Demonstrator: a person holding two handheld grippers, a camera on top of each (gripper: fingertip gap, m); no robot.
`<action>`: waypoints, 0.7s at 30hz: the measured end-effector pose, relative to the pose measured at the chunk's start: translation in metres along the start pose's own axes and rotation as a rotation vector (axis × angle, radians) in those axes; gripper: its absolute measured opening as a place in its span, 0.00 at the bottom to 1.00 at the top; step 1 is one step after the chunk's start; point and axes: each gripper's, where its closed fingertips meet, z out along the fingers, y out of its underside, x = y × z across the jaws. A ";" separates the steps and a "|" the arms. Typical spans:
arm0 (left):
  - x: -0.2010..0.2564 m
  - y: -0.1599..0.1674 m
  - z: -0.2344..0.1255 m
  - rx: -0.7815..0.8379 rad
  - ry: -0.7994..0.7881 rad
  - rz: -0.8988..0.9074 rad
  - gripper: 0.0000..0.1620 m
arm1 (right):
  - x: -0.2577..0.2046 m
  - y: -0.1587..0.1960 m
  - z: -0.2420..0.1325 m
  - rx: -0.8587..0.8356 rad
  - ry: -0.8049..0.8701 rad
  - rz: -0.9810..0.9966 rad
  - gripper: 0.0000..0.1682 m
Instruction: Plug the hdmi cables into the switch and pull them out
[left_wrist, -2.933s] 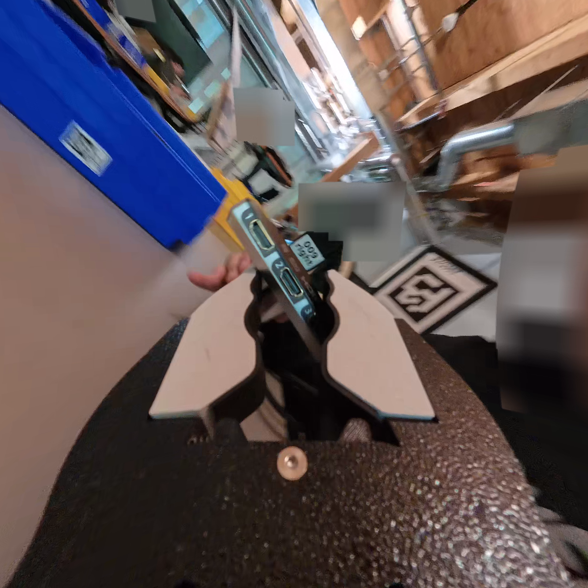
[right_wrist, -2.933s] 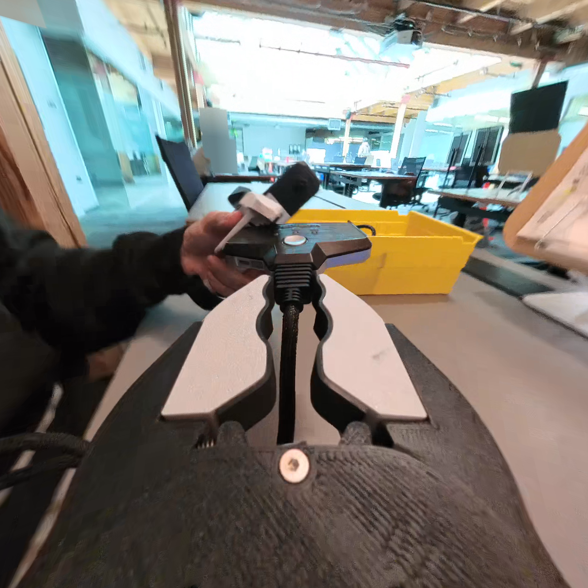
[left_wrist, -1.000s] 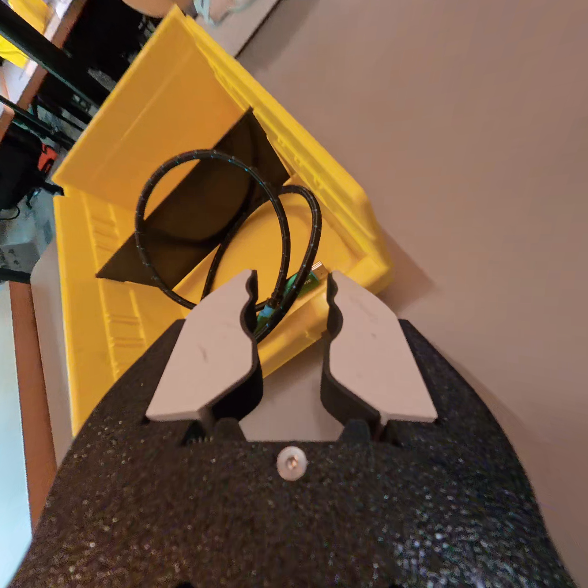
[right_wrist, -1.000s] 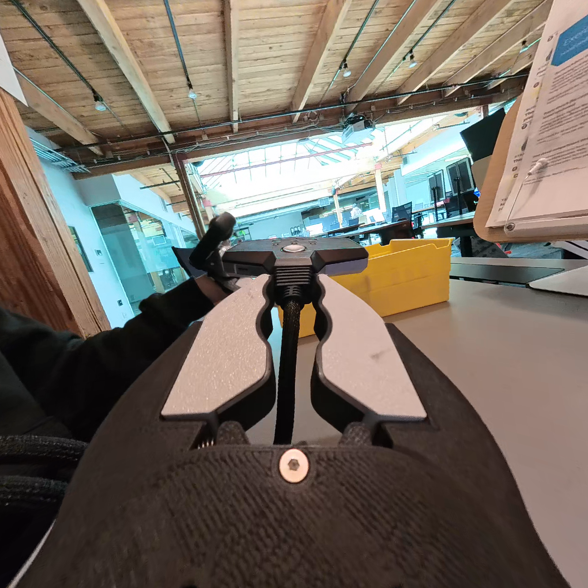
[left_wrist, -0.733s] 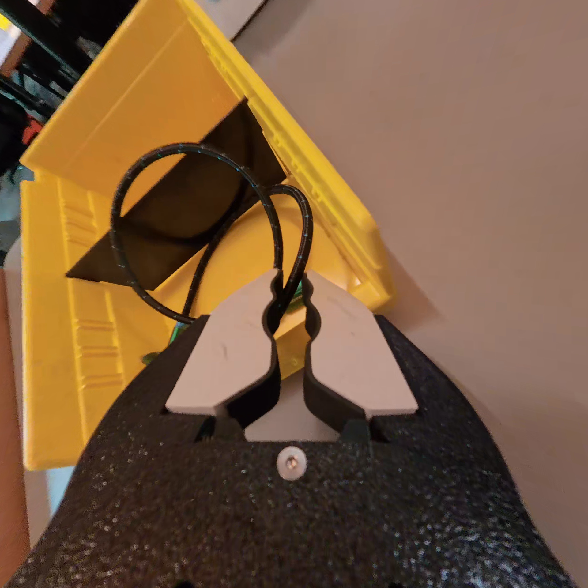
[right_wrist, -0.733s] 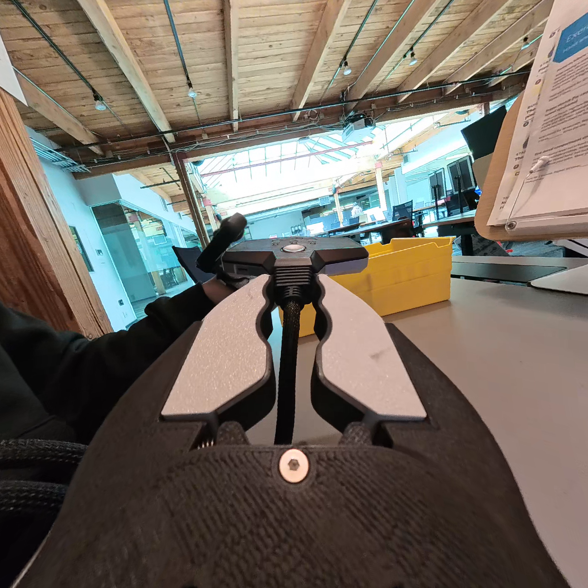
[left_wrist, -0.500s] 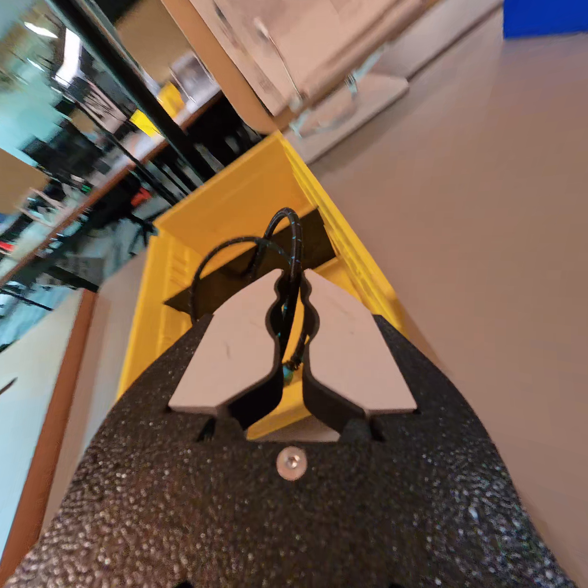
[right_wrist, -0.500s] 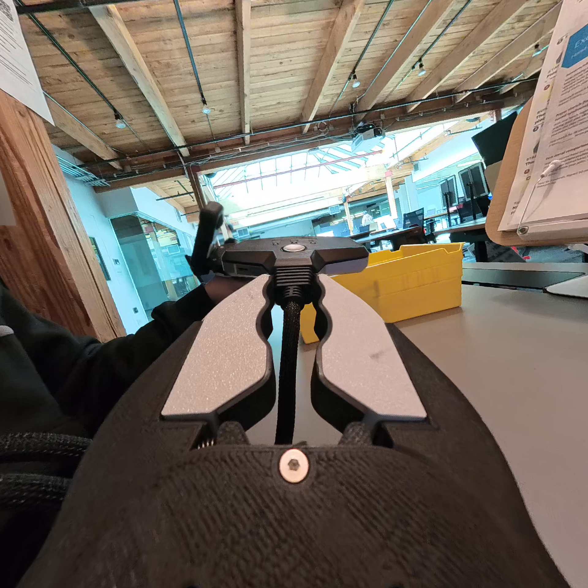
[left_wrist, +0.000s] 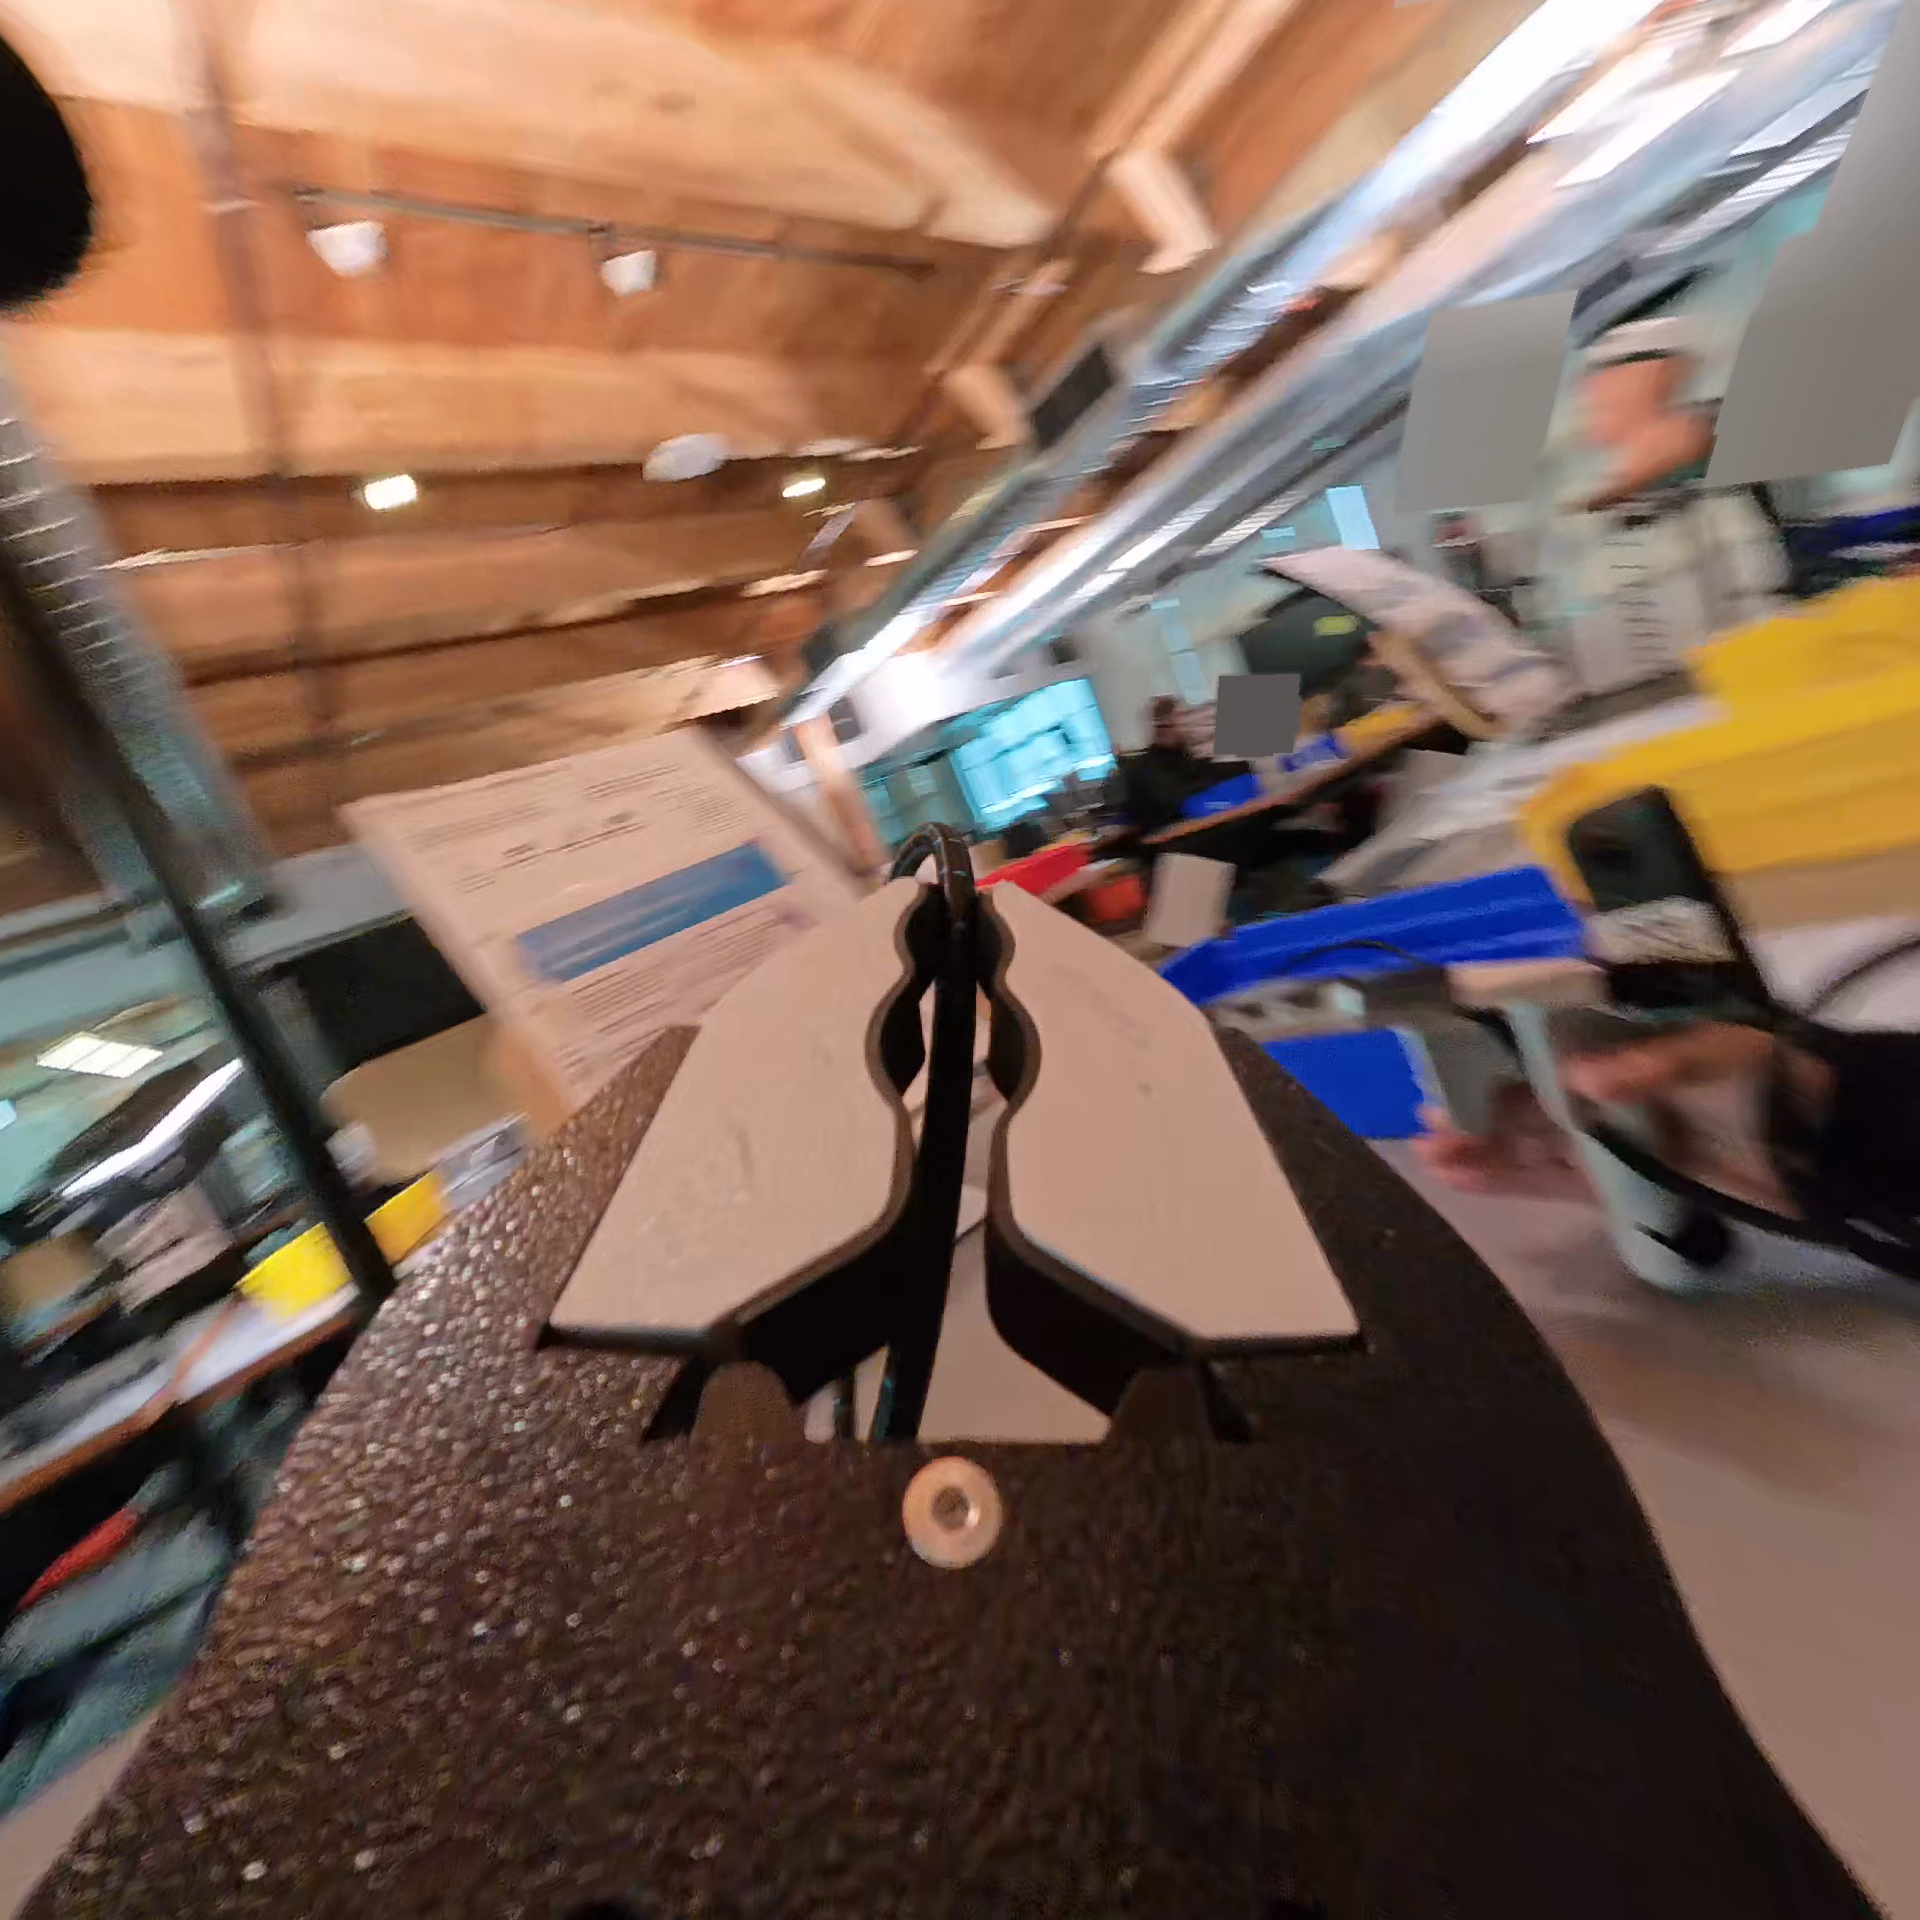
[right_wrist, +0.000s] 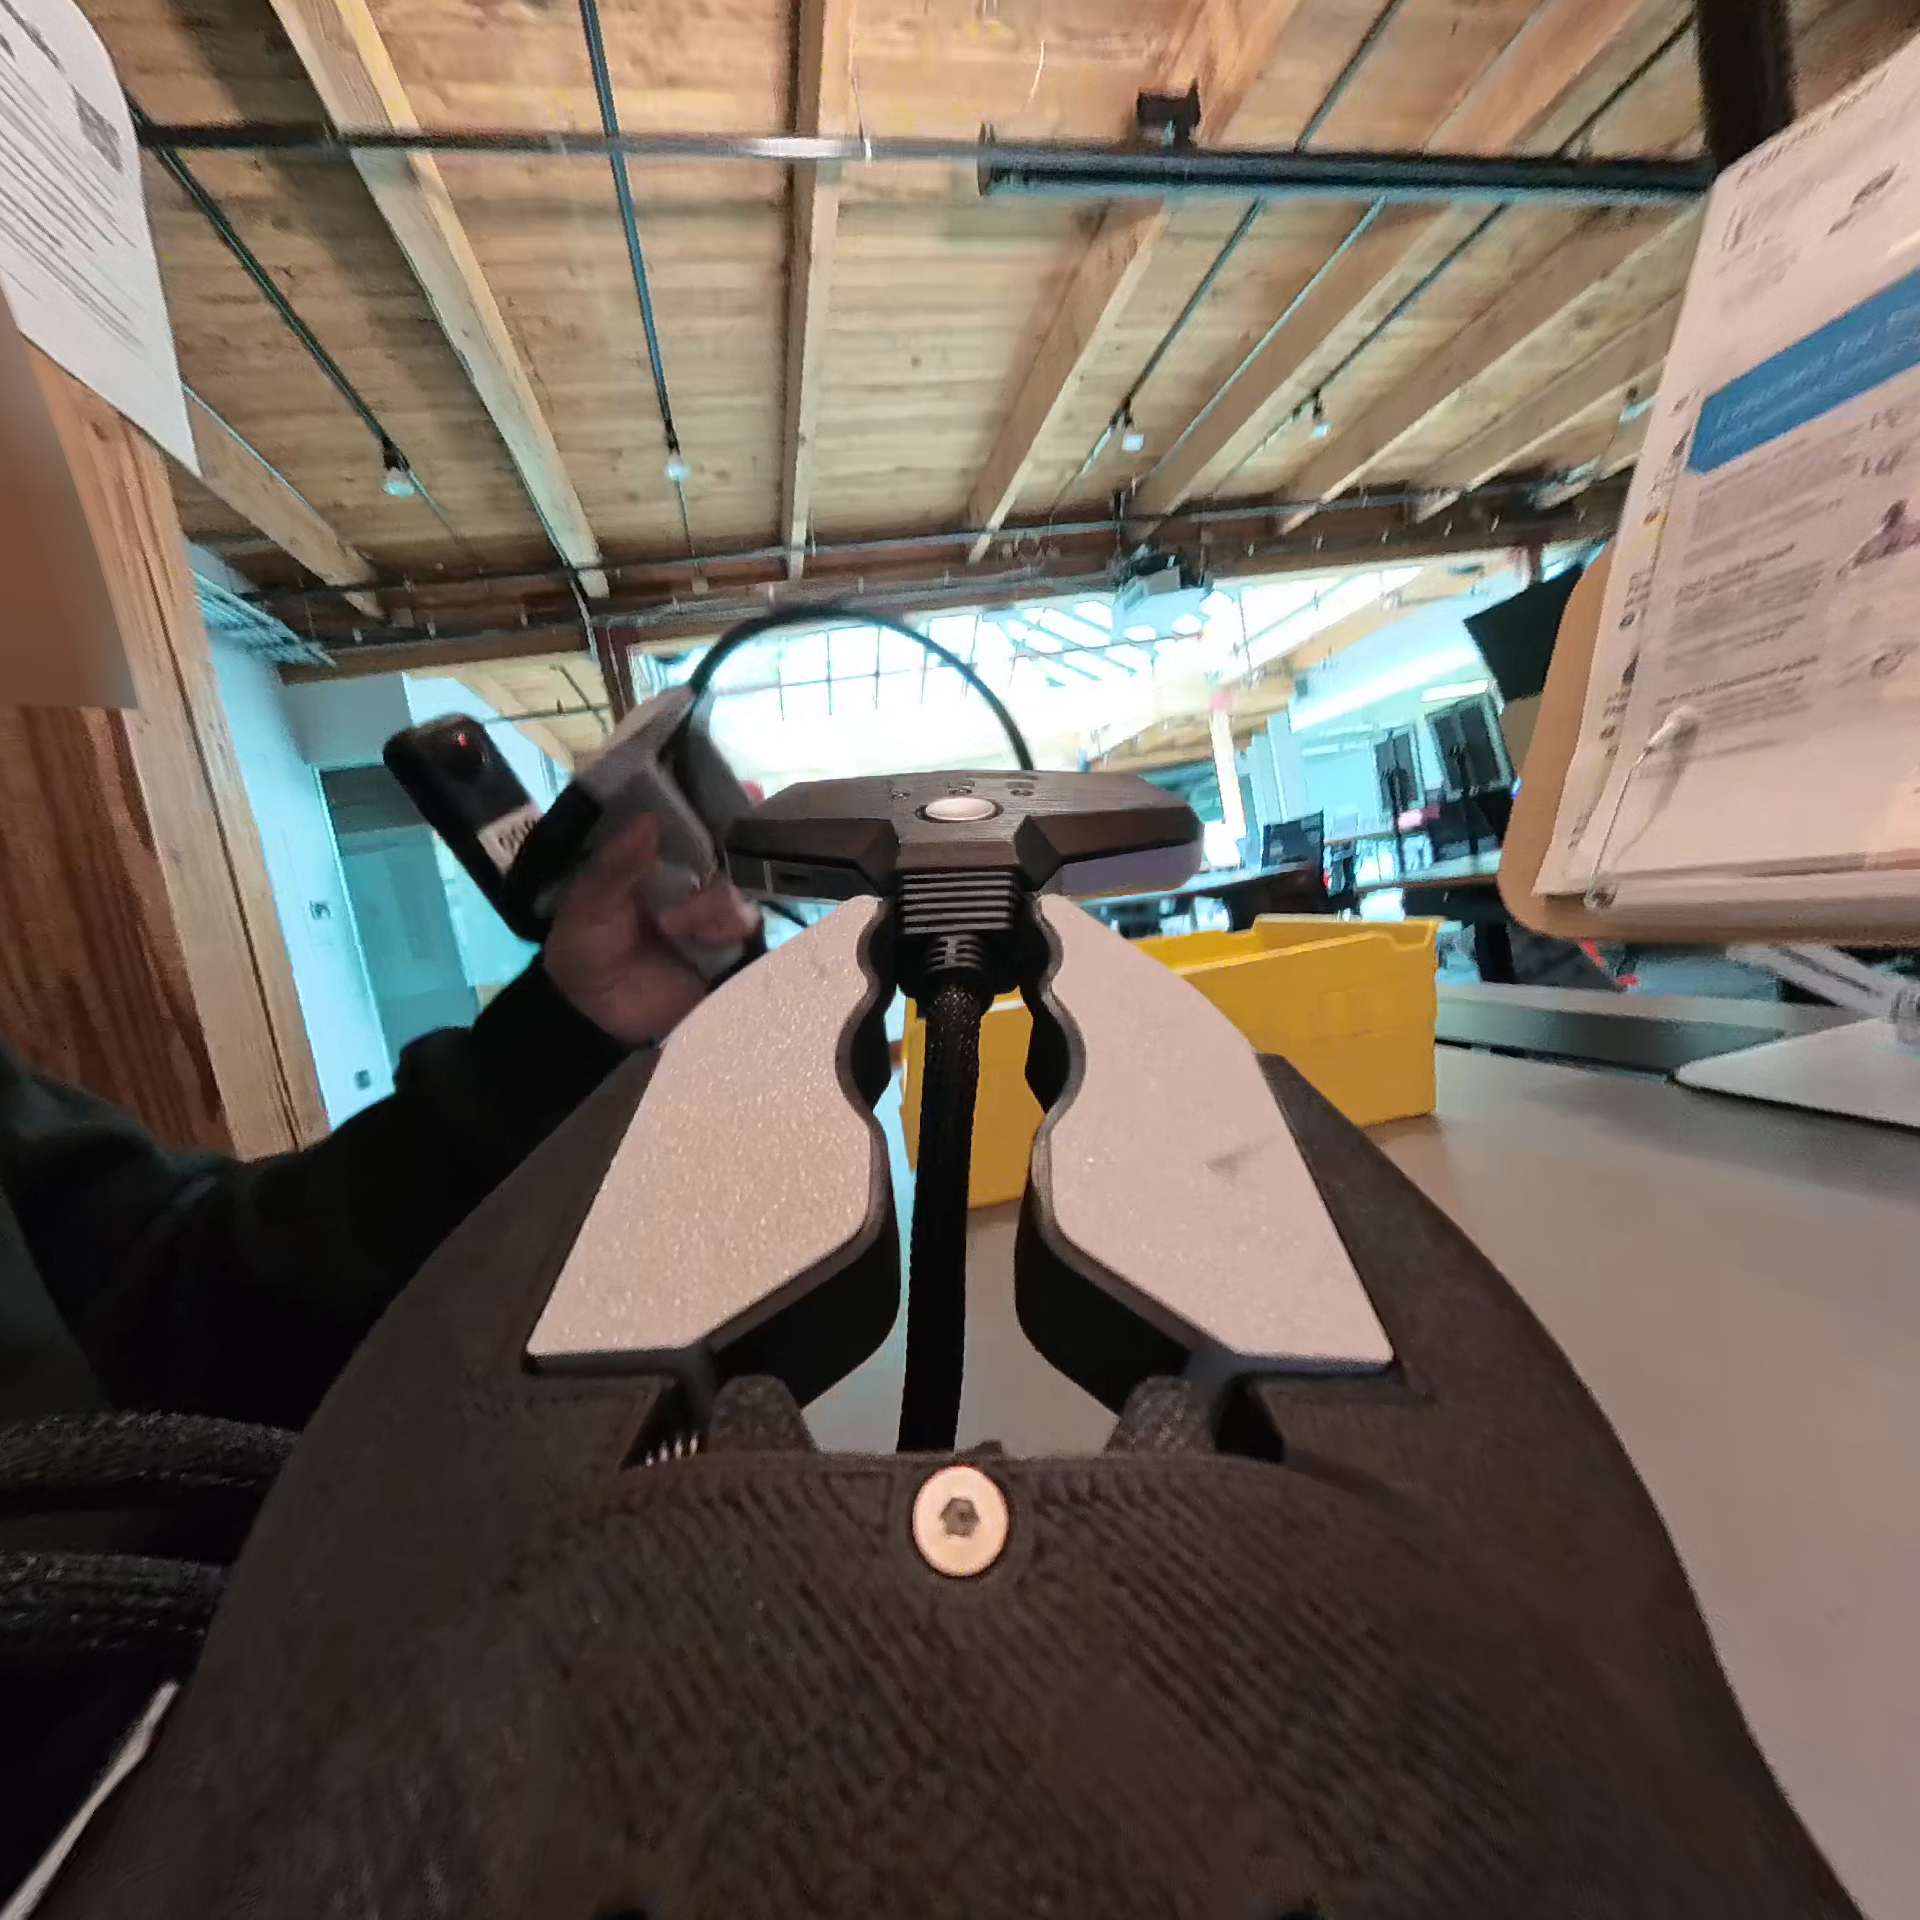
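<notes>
In the right wrist view my right gripper (right_wrist: 961, 925) is shut on the ribbed neck and braided lead (right_wrist: 940, 1143) of the black HDMI switch (right_wrist: 961, 831). It holds the switch level above the table. My left gripper (left_wrist: 951, 904) is shut on a thin black HDMI cable (left_wrist: 940, 1091) that runs down between its fingers; its plug is hidden. The left gripper also shows in the right wrist view (right_wrist: 665, 800), in a hand just left of the switch. The cable (right_wrist: 862, 634) loops up over it. The left wrist view is blurred.
A yellow bin (right_wrist: 1299, 997) stands on the grey table (right_wrist: 1662, 1247) behind the switch. A clipboard stand with papers (right_wrist: 1766, 520) is at the right. A wooden post (right_wrist: 104, 935) is at the left. Blue bins (left_wrist: 1382, 935) show in the left wrist view.
My left gripper shut on the cable lying in the yellow bin, lifted it out and swung up beside the switch. My right gripper has kept its hold on the switch and tilted slightly upward.
</notes>
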 end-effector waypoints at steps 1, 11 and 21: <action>0.022 0.004 0.004 0.001 0.122 0.012 0.04 | 0.001 -0.007 -0.003 0.039 0.010 -0.006 0.13; 0.168 0.076 -0.023 -0.298 0.953 -0.034 0.04 | 0.016 -0.031 -0.024 0.145 0.079 -0.016 0.13; 0.158 0.115 -0.048 -0.645 0.956 -0.313 0.23 | 0.012 -0.020 -0.017 0.071 0.075 -0.058 0.13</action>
